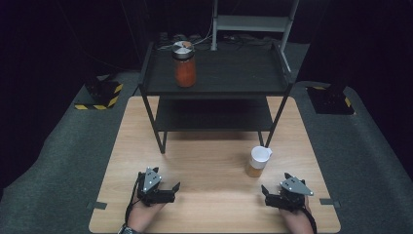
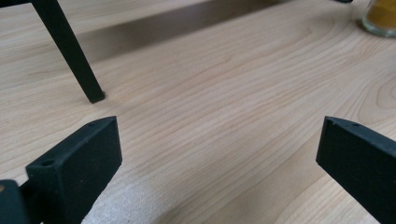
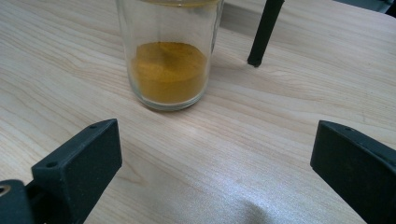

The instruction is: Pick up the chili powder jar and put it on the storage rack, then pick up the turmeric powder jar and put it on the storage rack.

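Observation:
A glass jar with a white lid and yellow powder (image 1: 257,161) stands on the wooden table (image 1: 209,161), right of centre; in the right gripper view the jar (image 3: 169,70) is just ahead of the jaws. My right gripper (image 1: 267,194) rests near the front right edge, open and empty, jaws wide apart (image 3: 212,158). My left gripper (image 1: 173,191) rests at the front left, open and empty (image 2: 219,154). A tall jar of red-orange contents with a metal lid (image 1: 184,64) stands on the top of the black shelf (image 1: 229,73).
The black two-tier shelf stands on the far half of the table; one leg (image 2: 70,49) is ahead of the left gripper and another leg (image 3: 264,32) behind the yellow jar. Grey carpet (image 1: 58,161) surrounds the table. Cables lie behind the shelf.

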`<state>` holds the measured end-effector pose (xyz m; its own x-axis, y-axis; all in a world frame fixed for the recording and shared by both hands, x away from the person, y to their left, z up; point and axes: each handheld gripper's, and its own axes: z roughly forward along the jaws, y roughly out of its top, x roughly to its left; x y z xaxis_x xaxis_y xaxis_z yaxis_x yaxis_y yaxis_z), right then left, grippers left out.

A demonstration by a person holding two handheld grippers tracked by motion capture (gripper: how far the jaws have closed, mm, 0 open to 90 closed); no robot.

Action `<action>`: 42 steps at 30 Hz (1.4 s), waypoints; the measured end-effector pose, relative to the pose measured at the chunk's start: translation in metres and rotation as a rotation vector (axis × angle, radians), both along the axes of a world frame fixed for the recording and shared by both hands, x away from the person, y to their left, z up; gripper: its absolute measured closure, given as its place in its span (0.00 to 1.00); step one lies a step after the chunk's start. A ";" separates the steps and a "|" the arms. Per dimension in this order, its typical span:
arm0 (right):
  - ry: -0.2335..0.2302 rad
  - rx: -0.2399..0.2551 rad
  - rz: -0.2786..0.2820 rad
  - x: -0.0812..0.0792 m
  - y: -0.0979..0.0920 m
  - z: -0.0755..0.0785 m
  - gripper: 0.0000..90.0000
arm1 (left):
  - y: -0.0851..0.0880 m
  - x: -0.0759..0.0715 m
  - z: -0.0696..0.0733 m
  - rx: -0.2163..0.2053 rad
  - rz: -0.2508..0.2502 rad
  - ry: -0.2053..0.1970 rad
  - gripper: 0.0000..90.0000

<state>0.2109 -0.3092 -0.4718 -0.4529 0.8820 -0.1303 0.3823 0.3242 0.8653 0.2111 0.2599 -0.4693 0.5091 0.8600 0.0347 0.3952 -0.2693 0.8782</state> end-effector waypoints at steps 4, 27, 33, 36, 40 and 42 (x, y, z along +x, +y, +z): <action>-0.003 0.001 0.000 0.000 0.000 0.000 0.01 | -0.002 -0.002 0.001 0.029 -0.006 0.001 0.00; -0.028 -0.020 -0.014 -0.006 0.005 -0.002 0.01 | -0.016 -0.001 0.003 0.122 -0.021 0.021 0.01; -0.048 -0.033 -0.024 -0.008 0.009 -0.004 0.01 | -0.022 -0.001 0.004 0.163 -0.031 0.015 0.01; -0.042 -0.022 0.004 -0.007 0.007 -0.003 0.01 | -0.023 -0.002 0.004 0.166 -0.034 0.012 0.01; -0.058 -0.004 0.024 -0.010 0.006 0.000 0.01 | -0.025 -0.003 0.003 0.176 -0.032 0.004 0.01; -0.070 0.026 0.029 -0.012 0.005 0.003 0.01 | -0.026 -0.004 0.003 0.186 -0.035 0.000 0.01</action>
<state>0.1986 -0.3038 -0.4688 -0.4691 0.8721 -0.1396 0.3108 0.3109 0.8982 0.2074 0.2337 -0.4664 0.5386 0.8205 0.1916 0.3824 -0.4407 0.8121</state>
